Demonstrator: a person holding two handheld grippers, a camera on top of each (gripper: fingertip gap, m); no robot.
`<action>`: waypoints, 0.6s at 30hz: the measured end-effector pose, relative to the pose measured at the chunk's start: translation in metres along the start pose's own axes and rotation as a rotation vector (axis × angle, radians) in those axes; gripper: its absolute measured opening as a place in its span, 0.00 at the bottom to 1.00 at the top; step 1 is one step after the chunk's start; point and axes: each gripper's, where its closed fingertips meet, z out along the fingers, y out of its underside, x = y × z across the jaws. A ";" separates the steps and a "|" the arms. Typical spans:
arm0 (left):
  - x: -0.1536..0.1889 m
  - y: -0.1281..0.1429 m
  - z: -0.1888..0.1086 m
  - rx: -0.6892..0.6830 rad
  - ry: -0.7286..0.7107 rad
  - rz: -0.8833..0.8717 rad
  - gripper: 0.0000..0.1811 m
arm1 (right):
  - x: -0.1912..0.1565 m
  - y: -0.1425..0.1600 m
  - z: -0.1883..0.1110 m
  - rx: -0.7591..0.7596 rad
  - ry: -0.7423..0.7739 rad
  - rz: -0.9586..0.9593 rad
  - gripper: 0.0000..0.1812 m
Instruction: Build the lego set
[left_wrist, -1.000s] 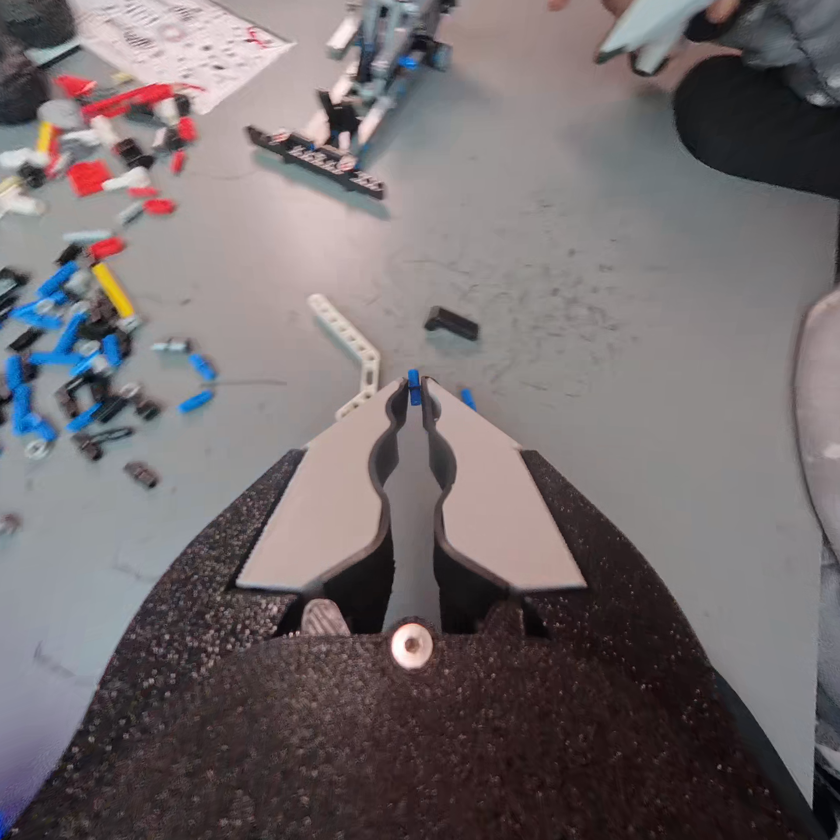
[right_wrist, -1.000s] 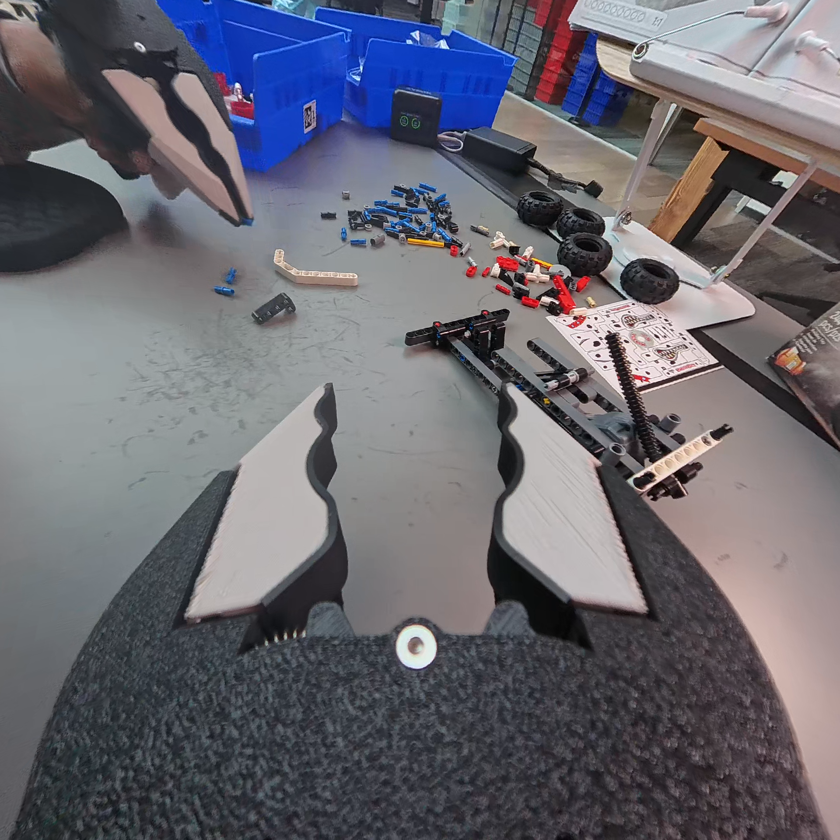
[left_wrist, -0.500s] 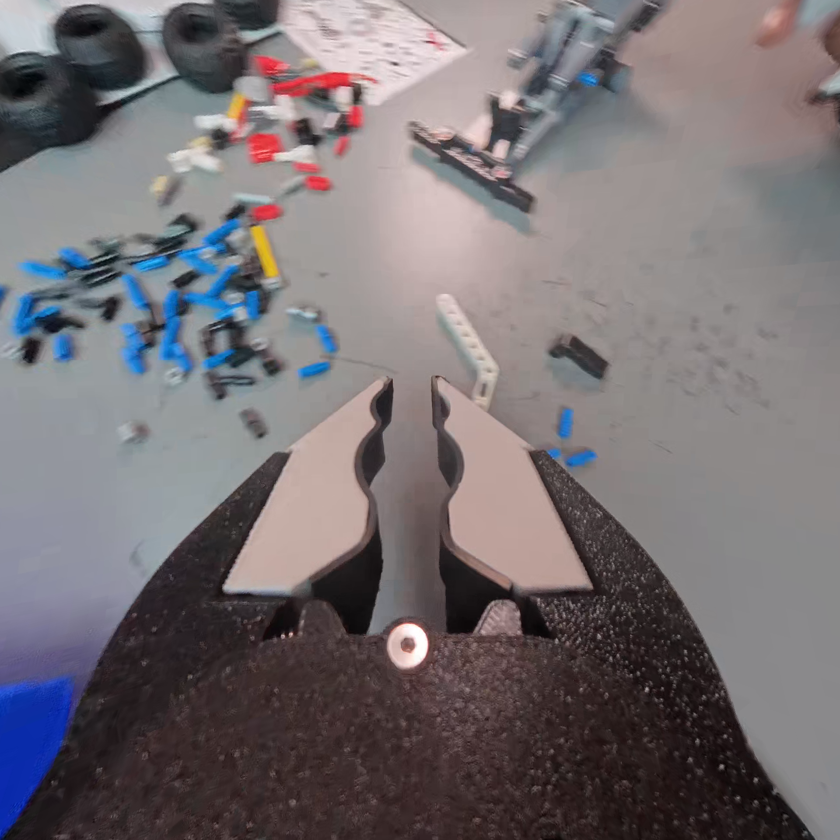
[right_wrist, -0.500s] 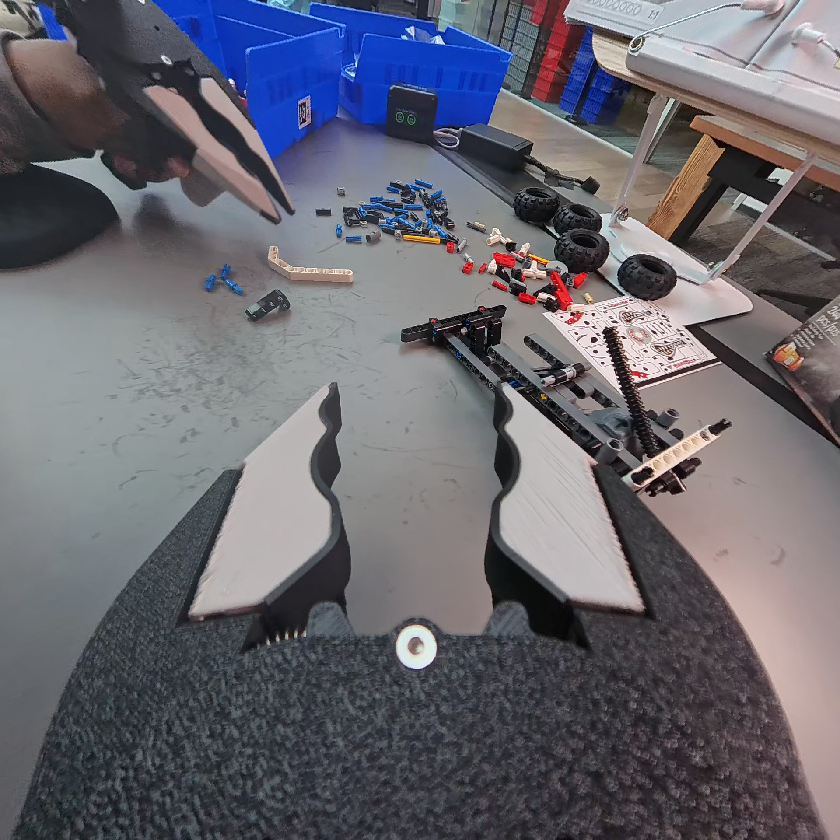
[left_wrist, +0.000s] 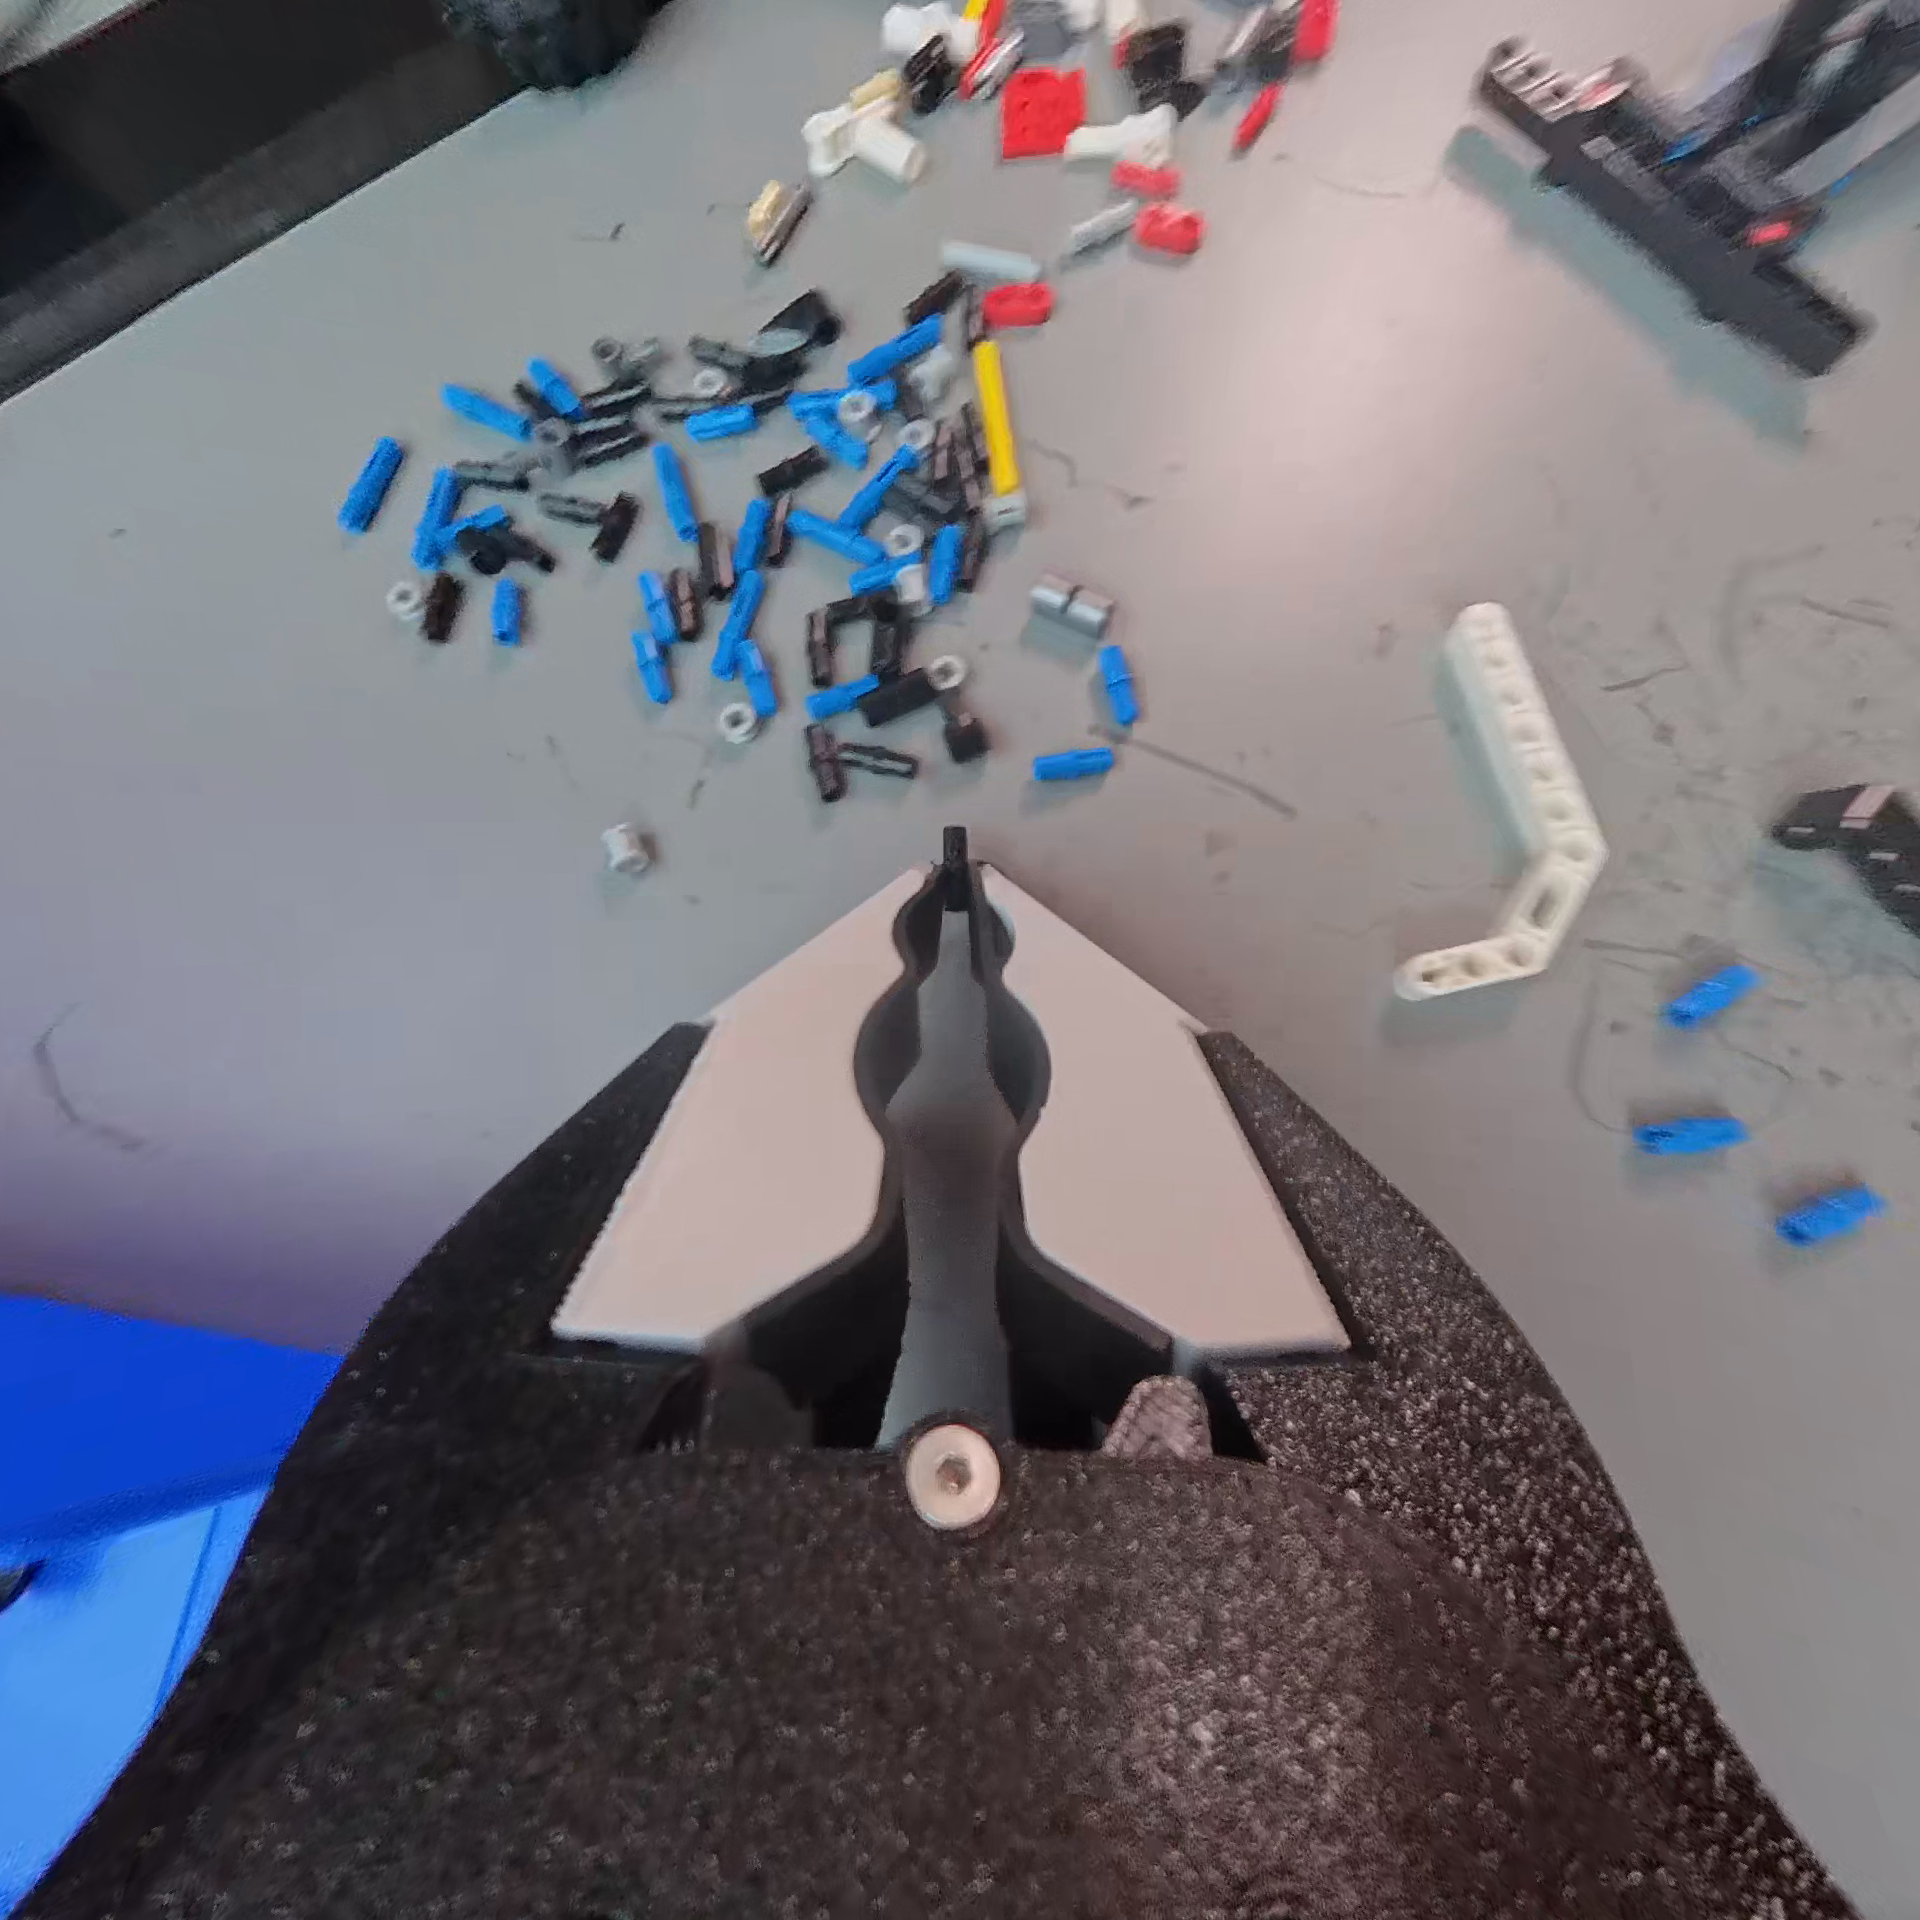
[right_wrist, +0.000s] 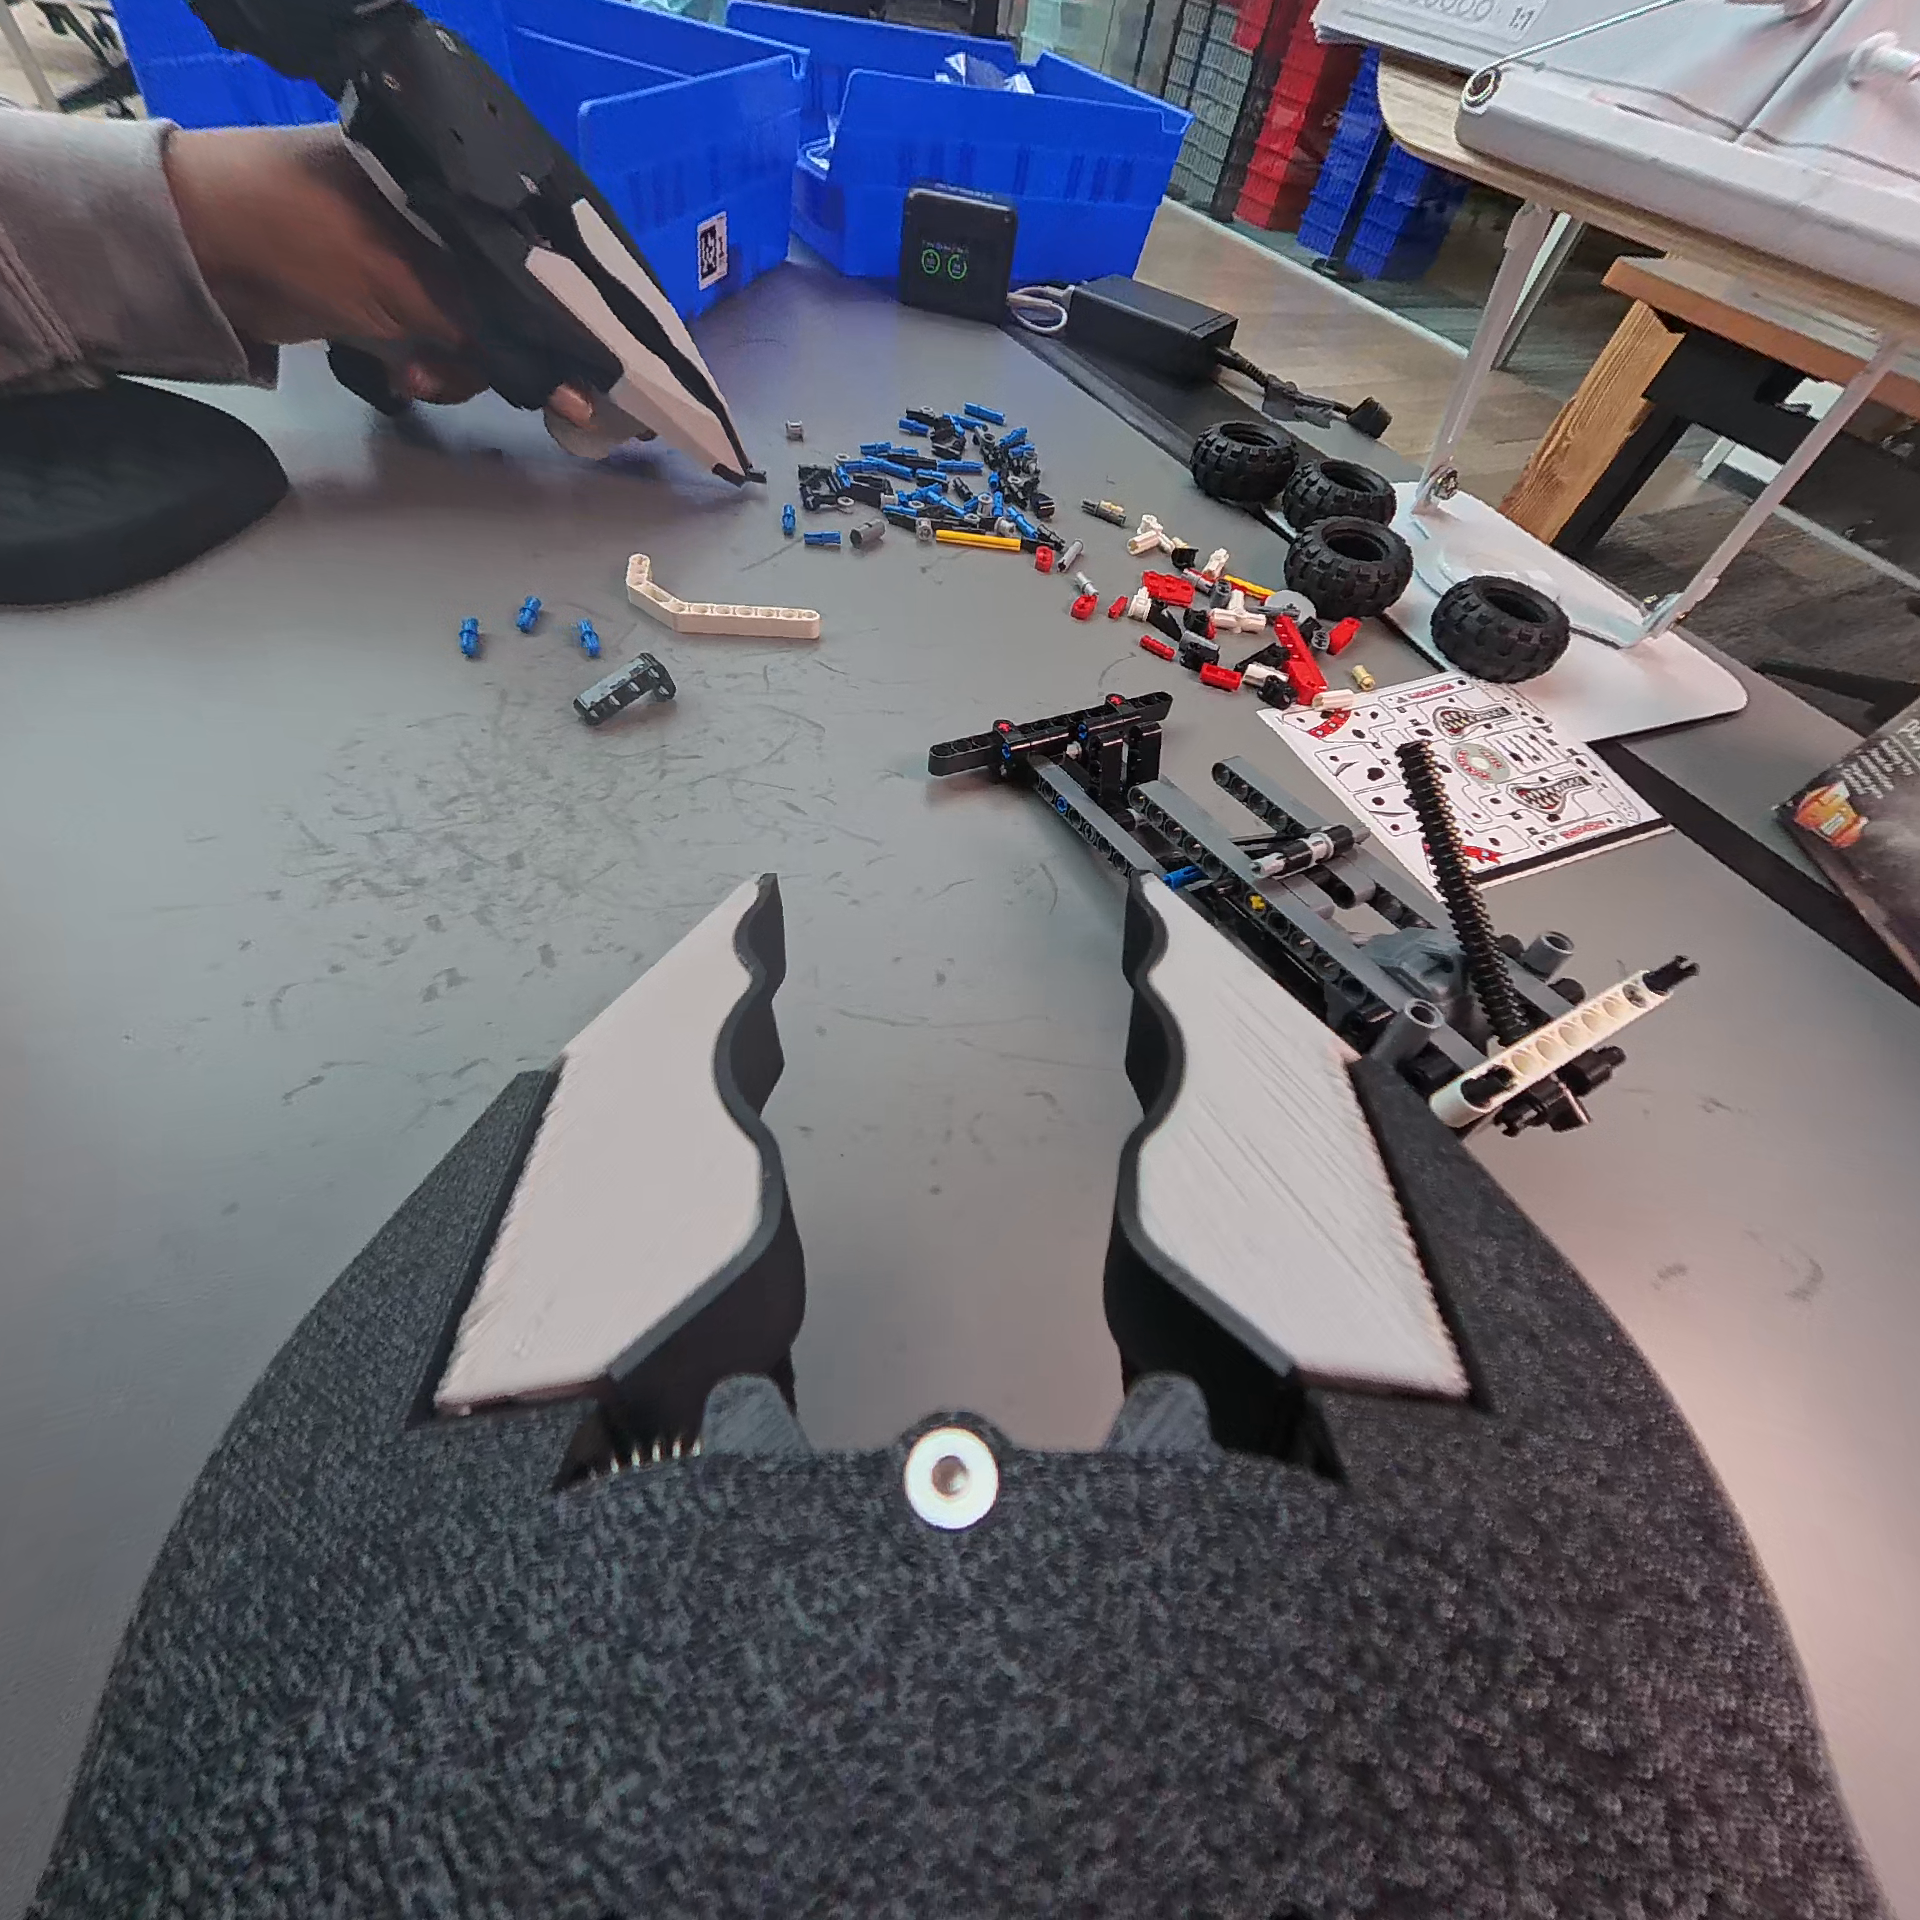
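My left gripper (left_wrist: 954, 878) is shut on a small black pin (left_wrist: 954, 847) that sticks out past its tips. It hovers at the near edge of a pile of blue and black pins (left_wrist: 790, 520). In the right wrist view the left gripper (right_wrist: 740, 470) is held low over the table by a hand. My right gripper (right_wrist: 951, 904) is open and empty above the bare table. The partly built black and grey chassis (right_wrist: 1226, 852) lies just right of its right finger. A white bent beam (left_wrist: 1517, 810), a black connector (left_wrist: 1860, 842) and three blue pins (left_wrist: 1688, 1132) lie apart from the pile.
A pile of red and white parts (right_wrist: 1216, 623), several black tyres (right_wrist: 1348, 566) and a sticker sheet (right_wrist: 1455, 769) lie to the right. Blue bins (right_wrist: 987, 156), a black device (right_wrist: 956, 255) and a power adapter (right_wrist: 1148, 312) stand at the back. About 30 cm separates my left fingertips from my right.
My left gripper let go of a blue pin beside two others, swung left to the pile and has shut on a black pin. The right gripper has barely moved.
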 end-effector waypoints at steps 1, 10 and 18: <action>0.019 -0.011 -0.007 0.061 0.095 0.039 0.02 | 0.000 0.000 0.000 0.001 0.000 -0.002 0.36; 0.146 -0.001 -0.021 0.044 0.458 0.437 0.03 | -0.004 0.002 0.002 -0.008 -0.009 -0.009 0.36; 0.151 0.009 -0.015 0.021 0.463 0.459 0.03 | -0.004 0.005 0.004 -0.022 -0.013 -0.004 0.35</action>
